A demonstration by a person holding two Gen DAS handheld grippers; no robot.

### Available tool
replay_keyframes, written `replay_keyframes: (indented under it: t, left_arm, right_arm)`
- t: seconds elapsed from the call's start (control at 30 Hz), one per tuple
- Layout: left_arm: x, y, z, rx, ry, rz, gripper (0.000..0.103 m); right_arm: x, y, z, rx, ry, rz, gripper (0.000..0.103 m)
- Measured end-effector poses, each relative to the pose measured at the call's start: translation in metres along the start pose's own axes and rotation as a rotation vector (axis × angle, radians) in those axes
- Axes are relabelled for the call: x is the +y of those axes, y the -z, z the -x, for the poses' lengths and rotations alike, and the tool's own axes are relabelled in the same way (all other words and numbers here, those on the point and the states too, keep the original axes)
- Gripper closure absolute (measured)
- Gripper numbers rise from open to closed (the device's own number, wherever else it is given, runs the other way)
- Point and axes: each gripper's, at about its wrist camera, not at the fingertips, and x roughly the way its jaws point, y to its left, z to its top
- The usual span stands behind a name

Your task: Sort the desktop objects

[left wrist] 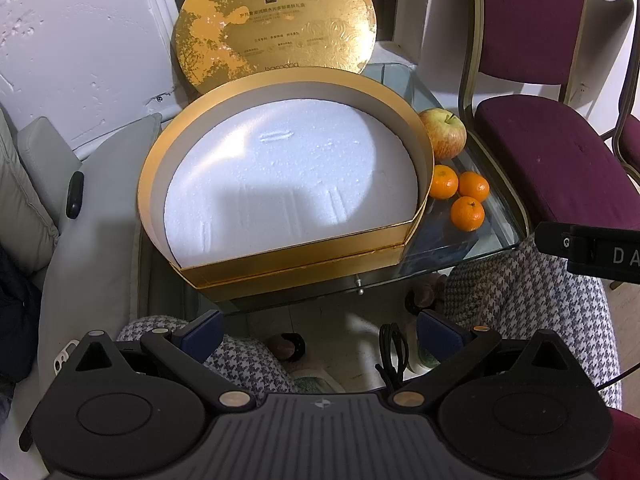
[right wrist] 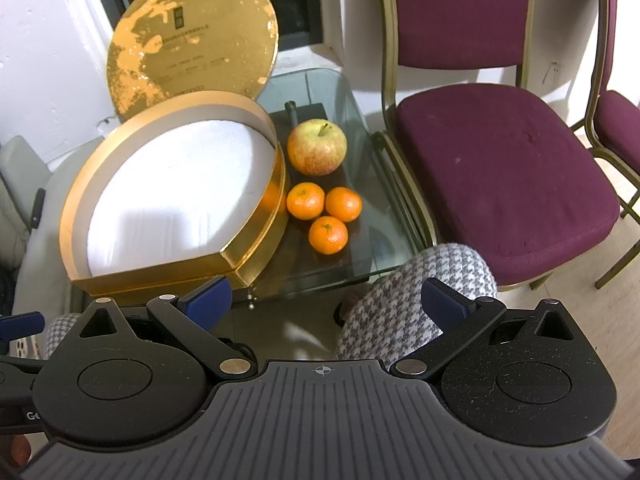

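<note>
Both grippers, left gripper point(left wrist: 320, 334) and right gripper point(right wrist: 326, 300), hang wide open and empty off the glass table's point(right wrist: 320, 84) near edge. On it, a gold box point(right wrist: 160, 268) shows white foam, flat side nearest, lid point(right wrist: 192, 40) upright behind. Apple point(right wrist: 317, 147) and three mandarins point(right wrist: 328, 234) sit along the right edge.

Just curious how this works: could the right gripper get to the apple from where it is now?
Probably yes. The right gripper is open and empty, and the apple sits uncovered beside the gold box, with only three oranges nearer.
</note>
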Motion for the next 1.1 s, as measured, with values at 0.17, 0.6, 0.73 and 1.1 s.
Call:
replay_keyframes:
  t: [0.17,0.6,0.73,1.1]
  left_arm:
    - [0.0,0.0,-0.002,0.006,0.0,-0.001,0.001]
    - [-0.002,-0.003,-0.009,0.012,0.023,-0.039,0.001]
    - [0.004,-0.006,-0.015,0.014,0.023,-0.017,0.001]
    - [0.023,-0.018,-0.037,0.03,-0.006,0.027,0.003]
  right_arm:
    - [0.0,-0.008,-0.004,0.008,0.001,-0.002,0.0]
    - [-0.003,-0.01,-0.018,0.024,-0.006,0.008,0.0]
    - [-0.006,-0.013,-0.029,0.022,-0.019,0.012,0.0]
    - [-0.02,-0.027,-0.069,0.023,-0.047,-0.02,0.0]
